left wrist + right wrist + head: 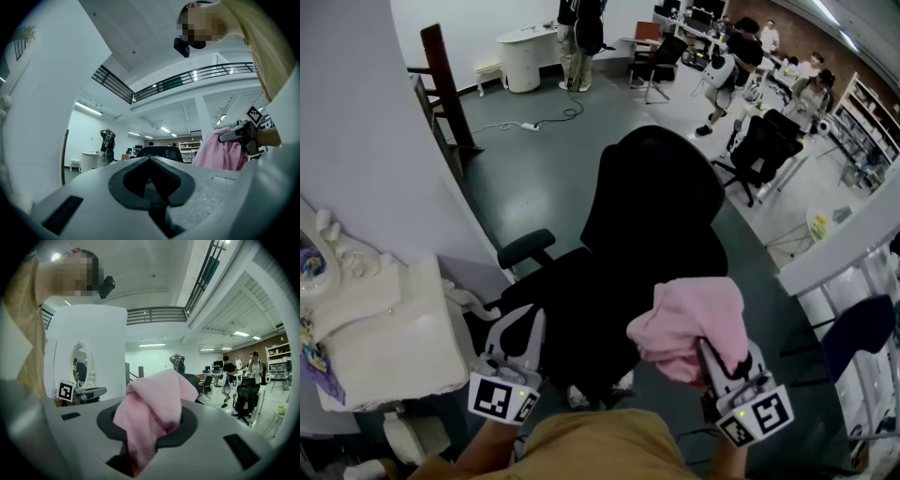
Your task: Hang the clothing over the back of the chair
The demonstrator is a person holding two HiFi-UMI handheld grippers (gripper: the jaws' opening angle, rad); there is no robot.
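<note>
A black office chair (656,192) stands in front of me, its backrest on the far side and its seat (572,300) toward me. My right gripper (712,354) is shut on a bunched pink garment (694,319), held over the seat's right side, short of the backrest. In the right gripper view the pink garment (154,404) fills the jaws of the right gripper (152,427), and the chair's top (191,379) peeks out behind it. My left gripper (514,330) is by the seat's left edge, shut and holding nothing. The left gripper view shows the left gripper (150,161), the chair's backrest (159,152) and the garment (218,152).
A white dresser (384,347) with a mirror stands close at the left, next to a white pillar (366,141). More black chairs (764,145) and a white desk (839,244) are at the right. Several people stand at the far end of the room. A cable (534,124) lies on the floor.
</note>
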